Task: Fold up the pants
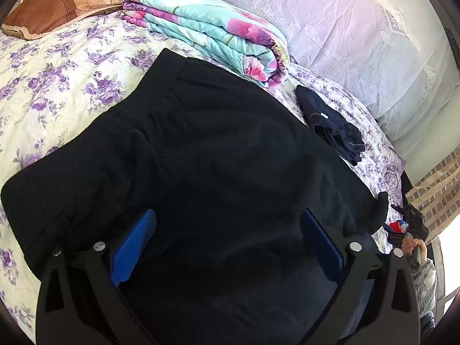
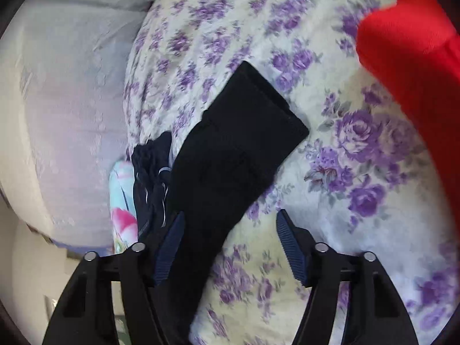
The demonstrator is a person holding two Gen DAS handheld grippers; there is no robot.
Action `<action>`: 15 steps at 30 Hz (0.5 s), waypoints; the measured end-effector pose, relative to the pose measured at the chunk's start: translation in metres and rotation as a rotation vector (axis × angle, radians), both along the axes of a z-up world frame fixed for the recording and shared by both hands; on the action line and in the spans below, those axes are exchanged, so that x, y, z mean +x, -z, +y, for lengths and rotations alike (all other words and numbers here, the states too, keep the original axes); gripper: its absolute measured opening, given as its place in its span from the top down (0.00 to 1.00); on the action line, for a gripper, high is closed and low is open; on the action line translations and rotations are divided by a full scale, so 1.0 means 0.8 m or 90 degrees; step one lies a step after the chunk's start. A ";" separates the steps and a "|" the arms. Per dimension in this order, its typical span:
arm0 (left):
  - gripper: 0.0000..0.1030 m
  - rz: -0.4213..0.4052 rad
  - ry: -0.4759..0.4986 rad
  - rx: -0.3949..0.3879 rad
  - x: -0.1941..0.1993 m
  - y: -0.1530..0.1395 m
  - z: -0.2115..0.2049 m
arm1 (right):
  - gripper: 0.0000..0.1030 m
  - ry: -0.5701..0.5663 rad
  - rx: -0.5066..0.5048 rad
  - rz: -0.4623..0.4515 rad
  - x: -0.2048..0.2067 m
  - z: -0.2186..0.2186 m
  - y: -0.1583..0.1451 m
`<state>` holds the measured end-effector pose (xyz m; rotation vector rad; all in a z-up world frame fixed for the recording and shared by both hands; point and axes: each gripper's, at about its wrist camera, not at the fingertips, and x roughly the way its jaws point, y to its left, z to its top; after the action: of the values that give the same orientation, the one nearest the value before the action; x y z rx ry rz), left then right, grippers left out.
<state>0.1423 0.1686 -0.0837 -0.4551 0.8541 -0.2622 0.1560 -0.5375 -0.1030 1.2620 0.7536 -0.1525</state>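
Black pants [image 1: 201, 149] lie flat on floral bedsheet [image 1: 57, 80], filling ground under your left gripper [image 1: 227, 244]. Left jaws spread wide, nothing pinched, cloth directly below and ahead. Long axis runs lower left to upper right in right wrist view. Your right gripper [image 2: 230, 244] sits at pants' [image 2: 230, 155] edge, jaws partly spread, gripping nothing; left finger [image 2: 169, 250] overlaps cloth. Left hand nearer garment's middle.

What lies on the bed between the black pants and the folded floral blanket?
In the left wrist view, only bare purple-flowered sheet lies between the black pants and the folded floral blanket.
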 end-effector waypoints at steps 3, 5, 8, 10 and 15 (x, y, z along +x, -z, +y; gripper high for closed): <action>0.05 0.000 0.000 0.002 0.001 0.000 -0.001 | 0.64 0.057 0.017 -0.013 -0.001 -0.009 0.013; 0.05 0.001 -0.001 0.007 0.002 0.000 -0.002 | 0.71 0.071 0.015 -0.025 0.001 -0.011 0.019; 0.05 0.001 0.000 0.016 0.002 0.000 -0.005 | 0.78 0.085 0.005 -0.046 0.001 -0.013 0.022; 0.05 0.001 0.000 0.016 0.002 0.000 -0.005 | 0.85 0.087 -0.003 -0.054 -0.003 -0.014 0.024; 0.05 0.000 -0.001 0.015 0.002 0.001 -0.005 | 0.91 0.079 -0.010 -0.082 -0.022 -0.016 0.000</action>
<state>0.1439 0.1648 -0.0843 -0.4341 0.8564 -0.2508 0.1387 -0.5504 -0.1031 1.2918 0.5625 -0.1748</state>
